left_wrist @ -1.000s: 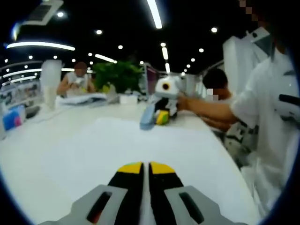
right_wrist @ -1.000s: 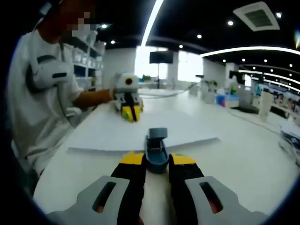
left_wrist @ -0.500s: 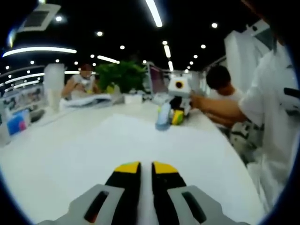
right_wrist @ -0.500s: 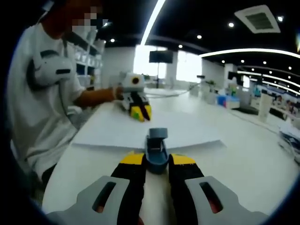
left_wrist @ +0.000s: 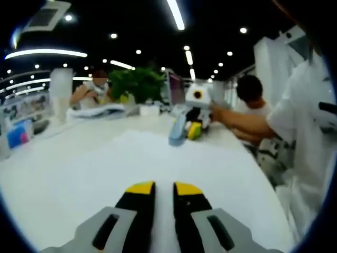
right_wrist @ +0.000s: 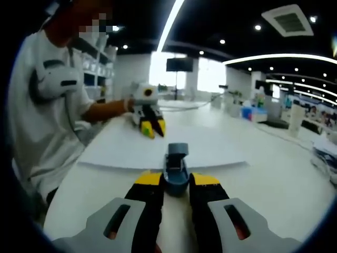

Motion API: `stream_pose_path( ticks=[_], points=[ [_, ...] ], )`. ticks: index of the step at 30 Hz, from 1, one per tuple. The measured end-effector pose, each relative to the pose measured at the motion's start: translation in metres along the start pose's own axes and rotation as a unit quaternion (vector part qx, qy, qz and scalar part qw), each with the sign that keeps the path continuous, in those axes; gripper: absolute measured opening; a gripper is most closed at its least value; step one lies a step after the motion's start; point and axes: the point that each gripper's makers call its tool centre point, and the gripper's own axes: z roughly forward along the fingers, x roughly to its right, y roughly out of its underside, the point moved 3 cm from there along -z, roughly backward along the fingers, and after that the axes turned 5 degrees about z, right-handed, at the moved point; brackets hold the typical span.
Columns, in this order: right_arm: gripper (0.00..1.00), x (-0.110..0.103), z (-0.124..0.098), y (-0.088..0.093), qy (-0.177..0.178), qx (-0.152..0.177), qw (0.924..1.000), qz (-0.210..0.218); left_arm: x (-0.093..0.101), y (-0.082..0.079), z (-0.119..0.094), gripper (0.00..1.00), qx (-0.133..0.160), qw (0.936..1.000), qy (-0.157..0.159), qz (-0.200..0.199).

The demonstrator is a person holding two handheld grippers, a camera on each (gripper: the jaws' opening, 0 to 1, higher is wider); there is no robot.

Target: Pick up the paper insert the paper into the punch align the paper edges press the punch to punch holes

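A person in white is sitting at a long white counter [right_wrist: 274, 179], working a gripper in each hand. In the right gripper view, the right gripper [right_wrist: 176, 182] is closing its two yellow-tipped jaws on the base of a small blue-grey hole punch [right_wrist: 176, 164], which is standing on the counter at the near edge of a large white sheet of paper [right_wrist: 200, 145]. The paper's edge appears to be sitting in the punch's mouth, though the slot itself is too small to make out. Across the sheet, the left gripper [right_wrist: 149, 126] is resting on or just above the far part of the paper, its yellow tips pointing down.

In the left gripper view, the left gripper [left_wrist: 164, 191] is showing its jaws nearly together with a thin gap between them — nothing visible is caught there, and the paper [left_wrist: 158, 158] is spreading out flat beneath them. At the far edge of the sheet the punch [left_wrist: 177, 129] is standing beside the right gripper [left_wrist: 195, 124].

The risk from here looks like misalignment: with the sheet lying loose, pressing the punch could drag or skew the paper, putting holes off the edge line. The punch could also slide on the smooth counter if pressed at a slant.
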Motion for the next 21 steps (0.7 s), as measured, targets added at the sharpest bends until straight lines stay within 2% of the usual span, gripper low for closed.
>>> stream_pose_path(
  ticks=[21],
  points=[
    [0.22,0.035,0.005,-0.001,0.008,-0.003,1.0000,0.004,0.001,-0.001,0.000,0.20,0.001,1.0000,0.004,0.007]
  ],
)
